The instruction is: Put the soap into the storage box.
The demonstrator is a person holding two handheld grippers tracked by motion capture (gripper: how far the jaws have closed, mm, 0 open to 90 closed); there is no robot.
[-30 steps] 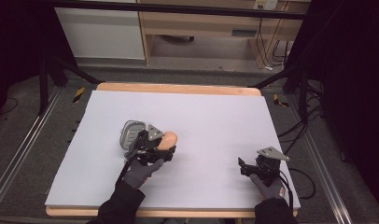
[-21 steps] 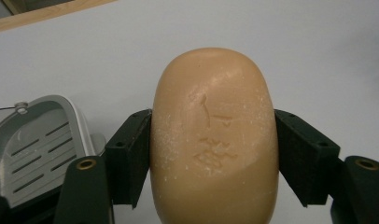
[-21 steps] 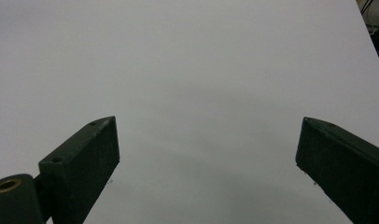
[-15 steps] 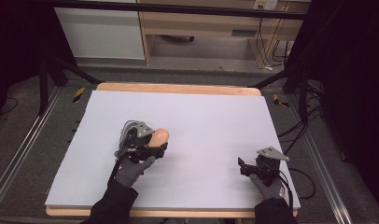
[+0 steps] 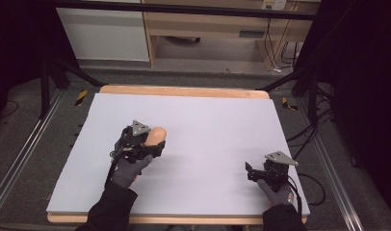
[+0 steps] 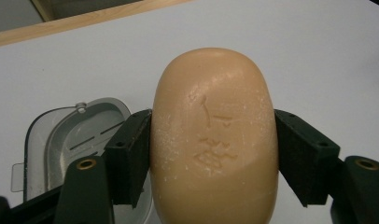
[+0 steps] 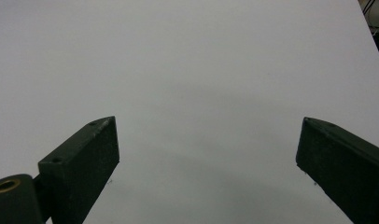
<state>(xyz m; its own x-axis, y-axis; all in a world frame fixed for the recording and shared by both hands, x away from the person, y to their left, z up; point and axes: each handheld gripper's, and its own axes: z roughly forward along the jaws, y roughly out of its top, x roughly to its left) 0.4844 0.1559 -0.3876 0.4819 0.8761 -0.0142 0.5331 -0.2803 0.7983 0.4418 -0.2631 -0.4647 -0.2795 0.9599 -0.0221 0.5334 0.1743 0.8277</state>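
Observation:
A tan oval soap bar (image 6: 213,135) with stamped marks sits between the two black pads of my left gripper (image 6: 214,149), which is shut on its sides. From above, the soap (image 5: 158,134) sticks out of the left gripper (image 5: 154,143) over the left middle of the white table (image 5: 213,115). Below and to the left of the soap lies a grey metal soap dish (image 6: 68,137), partly hidden by one pad. My right gripper (image 5: 249,172) rests near the front right corner; its jaws (image 7: 206,158) stand wide open over bare white surface.
The wooden rim of the table (image 5: 184,91) runs along the far edge. Beyond it stand a white cabinet (image 5: 102,29) and a wooden shelf unit (image 5: 208,24). Cables (image 5: 309,130) hang past the right side.
My left gripper has carried the soap a little to the left and farther from me, and now covers the grey dish seen from above. The right gripper has stayed put.

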